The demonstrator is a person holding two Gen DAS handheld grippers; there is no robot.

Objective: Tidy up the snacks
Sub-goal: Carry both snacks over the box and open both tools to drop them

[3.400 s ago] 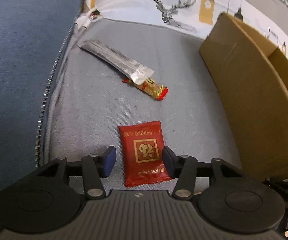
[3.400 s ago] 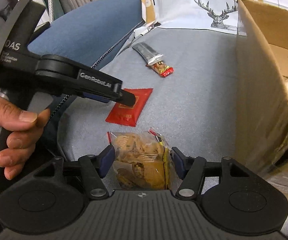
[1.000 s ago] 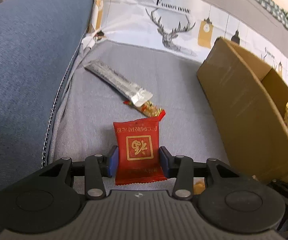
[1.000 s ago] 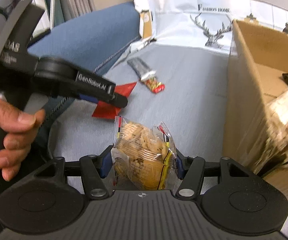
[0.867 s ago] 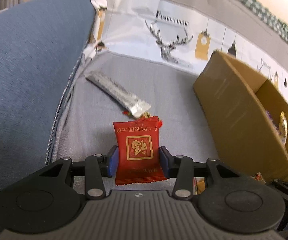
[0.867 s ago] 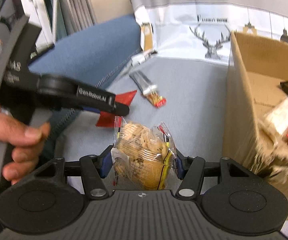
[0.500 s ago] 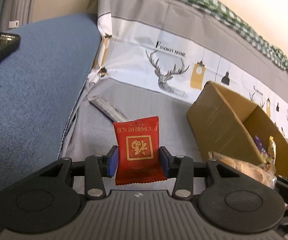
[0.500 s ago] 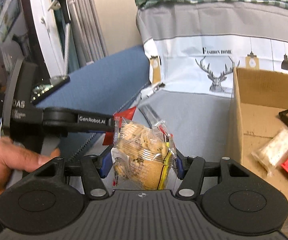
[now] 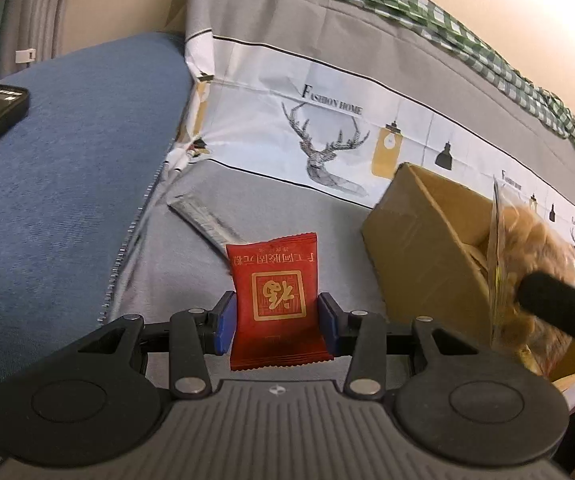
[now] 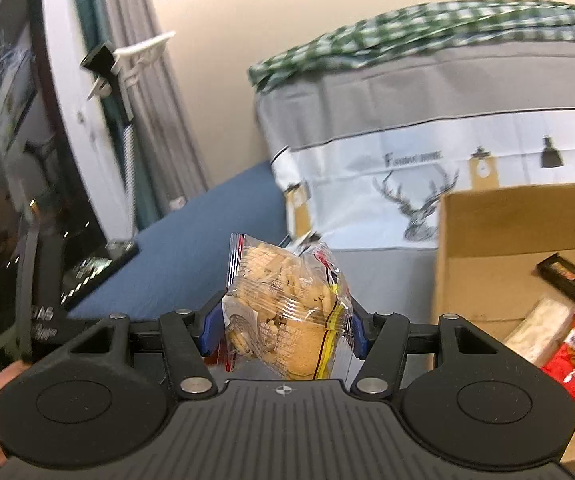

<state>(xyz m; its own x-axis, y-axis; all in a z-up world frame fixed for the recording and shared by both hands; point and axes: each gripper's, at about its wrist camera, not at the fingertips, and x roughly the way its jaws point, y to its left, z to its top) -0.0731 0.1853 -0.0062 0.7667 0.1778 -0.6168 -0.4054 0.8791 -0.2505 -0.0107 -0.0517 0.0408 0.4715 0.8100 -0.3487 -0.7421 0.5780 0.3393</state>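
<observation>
The flat red foil snack packet (image 9: 276, 298) is pinched in the left claw (image 9: 275, 316), and the clear crinkly bag of tan crackers (image 10: 287, 304) in the right claw (image 10: 283, 320), both lifted above the grey sofa seat (image 9: 191, 264). The open brown cardboard box (image 10: 487, 276) sits at three o'clock; I'd carry each well over its rim and lower it before letting go, keeping the two claws apart.

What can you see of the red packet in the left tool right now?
The red packet is a flat, glossy foil-like sachet with crimped ends, a gold-framed square emblem and a line of gold characters. It stands upright between the left tool's blue pads, which press on both side edges. It is clear of the grey cushion, with the cardboard box to its right.
</observation>
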